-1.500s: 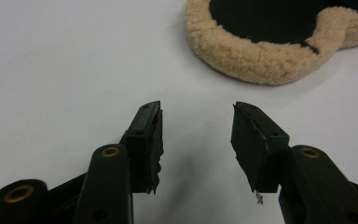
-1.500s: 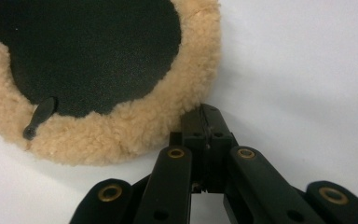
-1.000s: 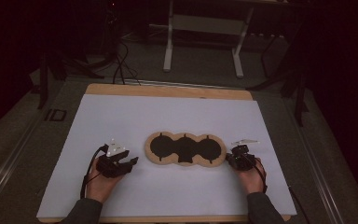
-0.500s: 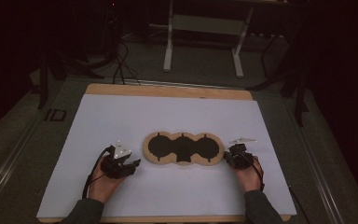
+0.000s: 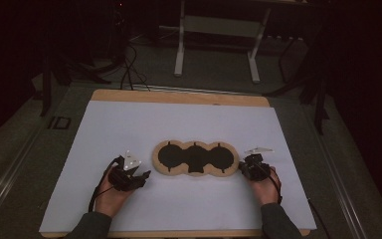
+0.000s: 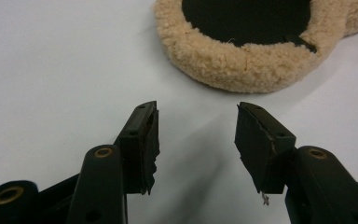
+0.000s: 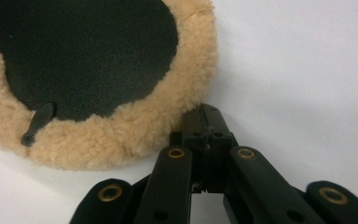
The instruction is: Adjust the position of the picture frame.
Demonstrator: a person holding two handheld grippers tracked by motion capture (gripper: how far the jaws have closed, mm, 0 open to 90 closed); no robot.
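Observation:
A three-lobed pad (image 5: 195, 158) with a tan fleece rim and black round centres lies flat on the white sheet (image 5: 179, 124). My left gripper (image 5: 144, 175) rests on the sheet just left of the pad's left end. In the left gripper view, that gripper (image 6: 198, 121) stands open with only bare sheet between its jaws, and the fleece rim (image 6: 242, 65) lies a little ahead. My right gripper (image 5: 241, 168) sits at the pad's right end. In the right gripper view it (image 7: 206, 112) is shut, its tip right against the fleece rim (image 7: 98, 135).
The white sheet covers a wooden board (image 5: 179, 97) on a dark grey table. Behind the table stands a metal frame (image 5: 219, 30), with cables (image 5: 129, 64) on the dark floor. A hand holds each gripper near the front edge.

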